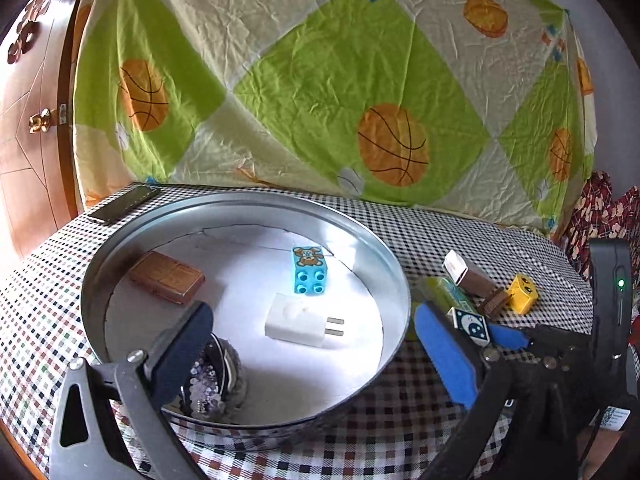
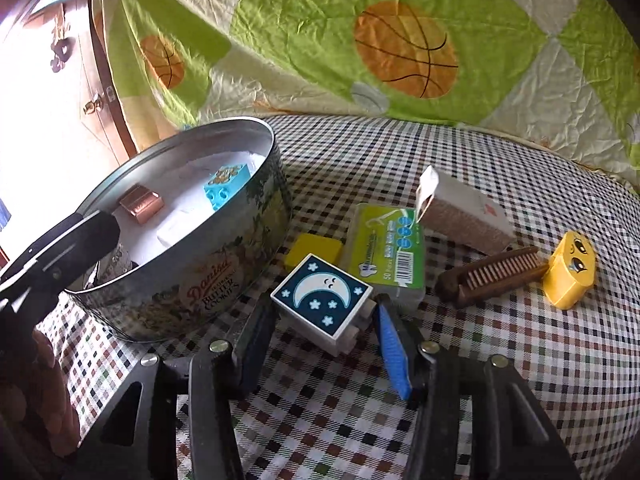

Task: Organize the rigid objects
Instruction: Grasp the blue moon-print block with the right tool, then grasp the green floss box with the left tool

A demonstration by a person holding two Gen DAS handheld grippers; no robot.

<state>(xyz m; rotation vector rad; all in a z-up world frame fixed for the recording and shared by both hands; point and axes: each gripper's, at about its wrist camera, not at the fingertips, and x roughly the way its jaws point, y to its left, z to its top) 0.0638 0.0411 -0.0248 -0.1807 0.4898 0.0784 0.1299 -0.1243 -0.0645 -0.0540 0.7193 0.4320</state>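
The moon block (image 2: pixel 322 294), a white toy brick whose dark blue face shows a crescent moon and stars, sits on the desk (image 2: pixel 500 380) at lower centre of the right wrist view, just right of the round cookie tin (image 2: pixel 208 280). The desk wears a small-checked cloth. Behind it, across the top of both views, hangs a crumpled green and cream sheet (image 1: pixel 320 80) printed with orange basketballs. A wooden door (image 1: pixel 28 128) with a brass handle fills the upper left.

The right tool (image 2: pixel 320 344) straddles the moon block, jaws narrowed around it. Its blue pad (image 2: pixel 394 354) lies against the block's right side; whether the dark left finger presses the other side I cannot tell. The left tool (image 1: pixel 316 356) stands spread wide over the tin's near rim, one finger inside and one outside, holding nothing.

The tin's side reads "Danisa Butter Cookies". Inside it, on white paper, lie a light blue block with a bear picture (image 1: pixel 309 270), a white plug adapter (image 1: pixel 298 320), a copper-coloured case (image 1: pixel 168 282) and a sparkly item (image 1: pixel 212 384) at the near wall.

Right of the tin lie a yellow block (image 2: pixel 316 250), a green box (image 2: pixel 386 250) with a barcode and small unreadable print, a white carton (image 2: pixel 460 216), a brown comb (image 2: pixel 492 276) and a yellow block with a cartoon face (image 2: pixel 570 276). A dark phone (image 1: pixel 124 204) lies at the desk's far left.
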